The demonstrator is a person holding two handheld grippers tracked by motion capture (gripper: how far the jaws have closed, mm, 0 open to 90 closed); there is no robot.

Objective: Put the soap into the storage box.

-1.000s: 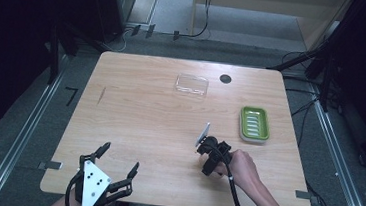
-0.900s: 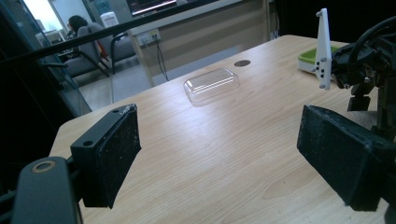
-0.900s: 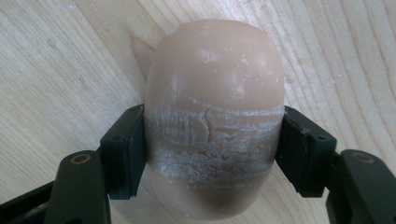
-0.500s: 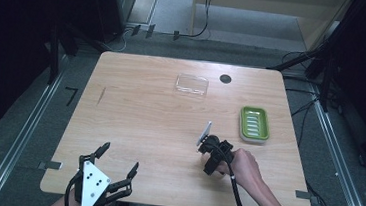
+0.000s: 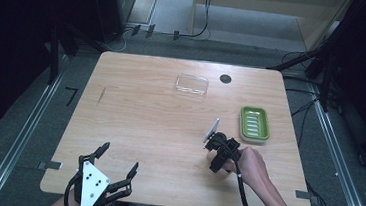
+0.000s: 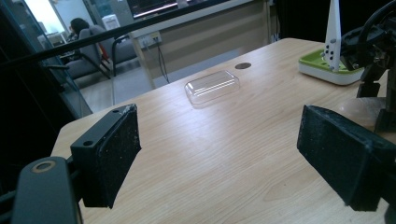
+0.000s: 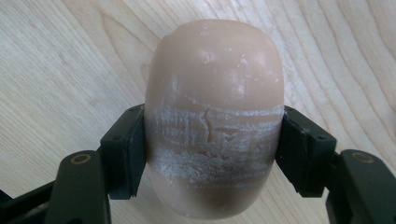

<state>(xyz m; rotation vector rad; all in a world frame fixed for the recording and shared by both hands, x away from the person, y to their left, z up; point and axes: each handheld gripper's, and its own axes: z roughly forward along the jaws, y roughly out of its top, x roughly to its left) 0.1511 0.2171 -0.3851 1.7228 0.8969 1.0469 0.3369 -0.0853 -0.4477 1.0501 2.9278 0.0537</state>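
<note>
At the near edge of the table (image 5: 135, 109) the left gripper (image 5: 115, 165) is held with its jaws wide apart and nothing between them. Further in, on the right-hand side, a bar of soap (image 7: 214, 116) is clamped across its short width by the right gripper (image 7: 212, 154), its long axis running away from the jaws along the wood; the bar is seen as a pale beige rounded oval, scuffed white and cracked where the pads bite. Just beyond it lies the green soap dish (image 5: 254, 124), much nearer the right hand than the left, with a clear lid (image 5: 192, 85) well apart at the far edge.
</note>
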